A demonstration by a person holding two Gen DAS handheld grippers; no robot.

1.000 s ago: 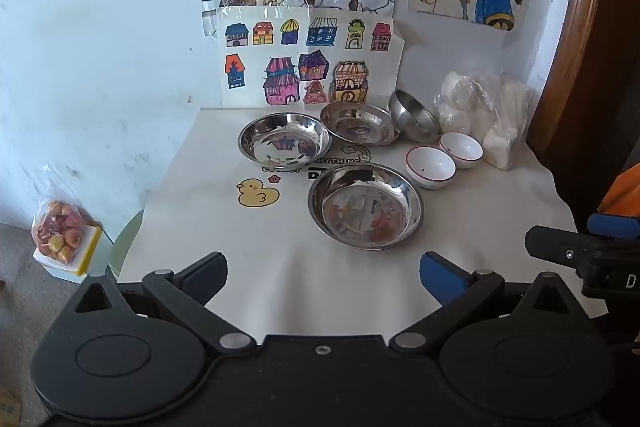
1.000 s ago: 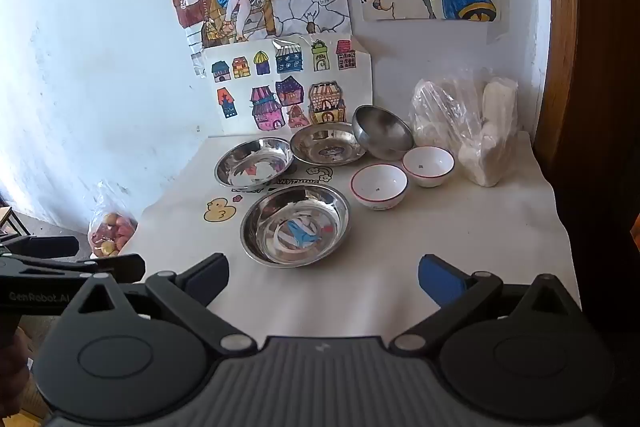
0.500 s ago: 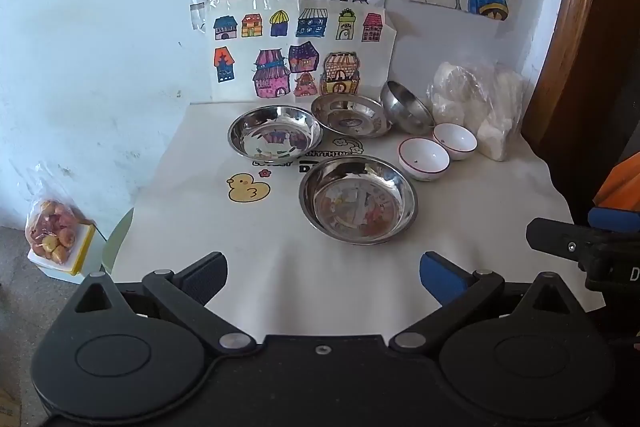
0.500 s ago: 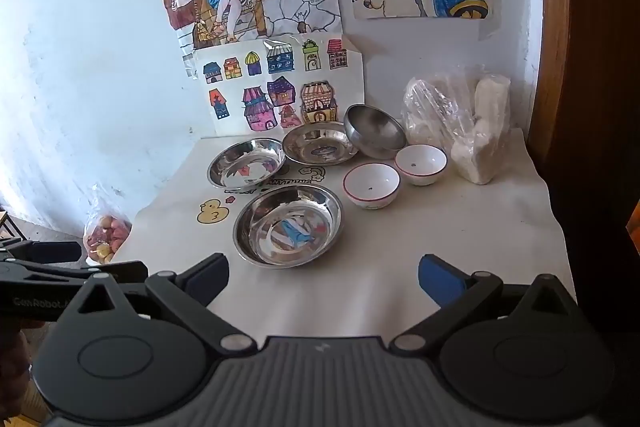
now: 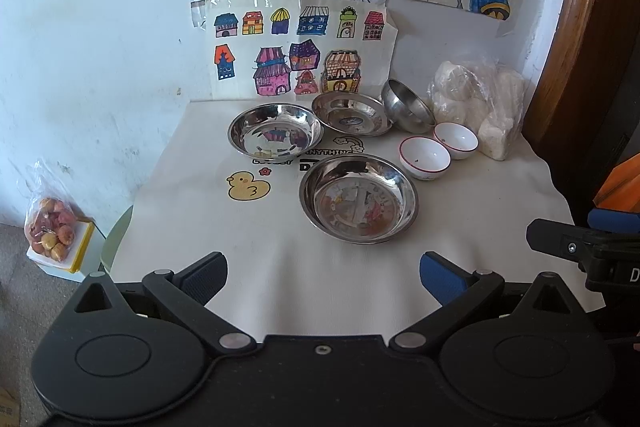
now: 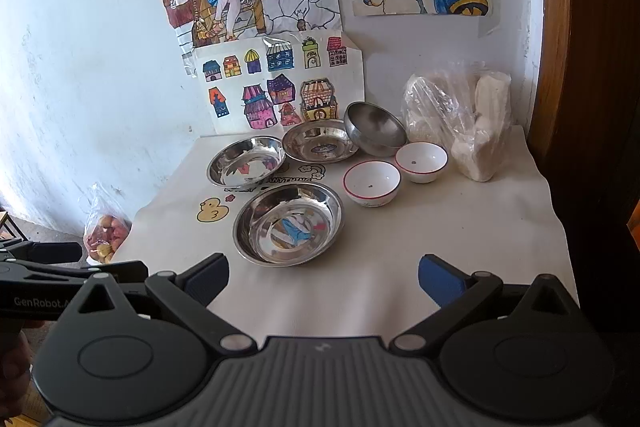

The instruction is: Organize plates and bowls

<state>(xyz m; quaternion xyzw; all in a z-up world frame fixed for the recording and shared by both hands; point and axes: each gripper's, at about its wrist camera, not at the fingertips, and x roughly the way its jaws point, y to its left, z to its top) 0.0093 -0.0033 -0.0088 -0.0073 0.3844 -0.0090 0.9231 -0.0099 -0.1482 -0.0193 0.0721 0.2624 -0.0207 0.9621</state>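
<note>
While both tools hover over the near table edge, nothing is gripped.
Left gripper (image 5: 323, 273): jaws spread wide, empty, blue pads above the cloth at the near edge.
Right gripper (image 6: 323, 274): jaws spread wide, empty, likewise above the near edge; its black body also shows at the right margin of the left wrist view.
Cream tablecloth with a yellow duck print (image 5: 480, 211): covers the table, wrinkled near the front.
Large shallow stainless-steel plate (image 5: 359, 197): nearest dish, upright, centre of the cloth, mirror-bright, reflecting the wall drawings.
Nearer white ceramic bowl with a red rim line (image 5: 424, 158): upright, just right of and behind the large plate, a small dark speck inside.
Farther white red-rimmed bowl (image 5: 456, 140): upright, just beside the first, diagonally behind it.
Left round stainless-steel dish (image 5: 275, 135): upright, behind the duck print, apart from the large plate.
Rear stainless-steel dish with a blue centre mark (image 5: 351, 113): upright, just right of the left dish.
Tilted stainless-steel bowl (image 5: 406, 105): leans on its edge at the rear dish's right rim.
Clear plastic bag of white lumps (image 5: 478, 107): right rear corner, just behind the farther bowl.
Coloured house drawing on paper (image 5: 298, 51): propped against the white wall behind the dishes.
Bag of reddish fruit (image 5: 49, 229): on the floor, left of the table.
</note>
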